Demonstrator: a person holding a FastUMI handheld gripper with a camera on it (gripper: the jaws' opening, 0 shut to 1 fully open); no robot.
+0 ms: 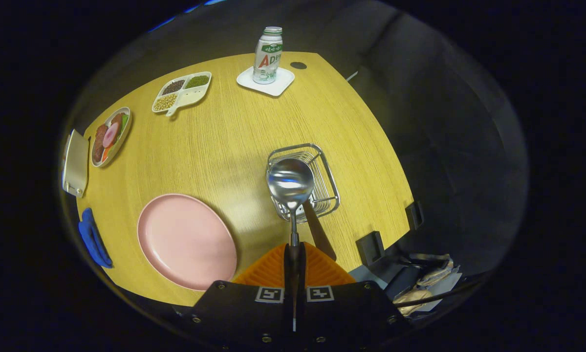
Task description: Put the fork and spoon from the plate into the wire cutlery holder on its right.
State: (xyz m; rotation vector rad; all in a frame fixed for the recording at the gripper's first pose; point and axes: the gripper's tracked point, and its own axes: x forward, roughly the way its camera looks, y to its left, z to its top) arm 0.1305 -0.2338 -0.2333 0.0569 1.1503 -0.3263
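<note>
My gripper is shut on the handle of a metal spoon, which sticks straight out ahead of the fingers. The spoon's bowl hangs over the near-left part of the wire cutlery holder. A brown-handled utensil leans out of the holder toward me, just right of the spoon's stem; its head is hidden, so I cannot tell what it is. The pink plate lies bare on the table to the left of the holder and the fingers.
On the wooden table beyond stand a bottle on a white coaster, a divided dish of beans and a plate of food. A blue cloth and a white device lie at the left edge. Black brackets clamp the right edge.
</note>
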